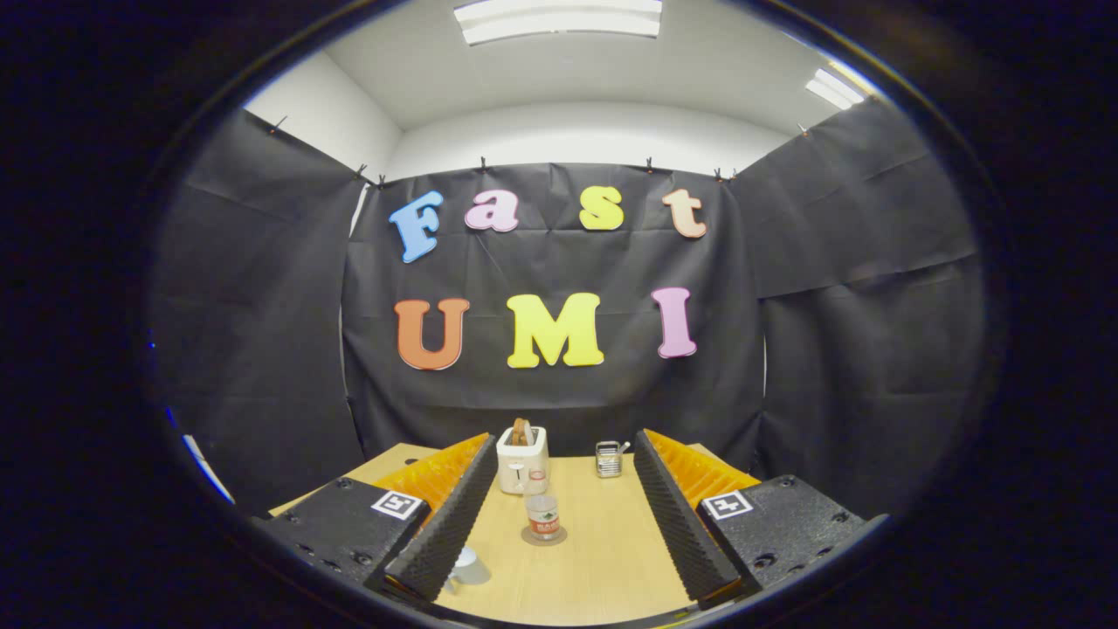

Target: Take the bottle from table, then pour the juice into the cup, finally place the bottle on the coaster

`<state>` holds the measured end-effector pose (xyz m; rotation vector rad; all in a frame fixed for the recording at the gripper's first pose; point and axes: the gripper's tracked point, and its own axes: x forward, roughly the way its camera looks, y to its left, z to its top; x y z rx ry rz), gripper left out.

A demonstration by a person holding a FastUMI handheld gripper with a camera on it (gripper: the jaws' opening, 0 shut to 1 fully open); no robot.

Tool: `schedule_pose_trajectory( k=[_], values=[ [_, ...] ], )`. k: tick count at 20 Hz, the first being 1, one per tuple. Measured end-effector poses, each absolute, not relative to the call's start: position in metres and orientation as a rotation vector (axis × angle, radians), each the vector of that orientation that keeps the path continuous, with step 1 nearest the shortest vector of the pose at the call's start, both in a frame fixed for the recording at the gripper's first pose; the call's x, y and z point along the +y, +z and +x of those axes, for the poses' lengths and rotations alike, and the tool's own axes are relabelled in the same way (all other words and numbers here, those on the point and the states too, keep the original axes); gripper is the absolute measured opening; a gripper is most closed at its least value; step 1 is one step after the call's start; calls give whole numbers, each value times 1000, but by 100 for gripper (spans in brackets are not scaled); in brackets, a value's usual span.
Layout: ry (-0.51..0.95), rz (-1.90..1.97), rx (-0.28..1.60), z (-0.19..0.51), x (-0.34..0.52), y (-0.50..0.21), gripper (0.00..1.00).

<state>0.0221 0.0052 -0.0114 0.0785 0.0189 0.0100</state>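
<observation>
Wooden table [603, 559] lies under your tool [555, 511], spread wide and empty; the bottle [542, 516] stands on its coaster [544, 536] between the fingers.

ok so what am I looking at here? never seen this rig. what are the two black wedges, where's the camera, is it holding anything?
There is no robot arm: a person carries a handheld two-finger claw, and a fisheye camera mounted on it looks forward along the fingers. The two black ribbed wedges with orange backs are those fingers; they stand wide apart with nothing between the pads, so nothing is held.

Ahead lies a light wooden table. Between the fingers, a small clear container with a red label stands on a round coaster. Beyond it is a white toaster with toast sticking out, and to its right a small metal rack. A pale cup-like object sits partly hidden beside the left finger.
</observation>
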Motion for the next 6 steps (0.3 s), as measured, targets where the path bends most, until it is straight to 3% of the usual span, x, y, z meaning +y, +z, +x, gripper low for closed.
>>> schedule_pose_trajectory(
  k=[6],
  values=[
    [27, 61, 18, 19, 9, -19, 100]
  ],
)
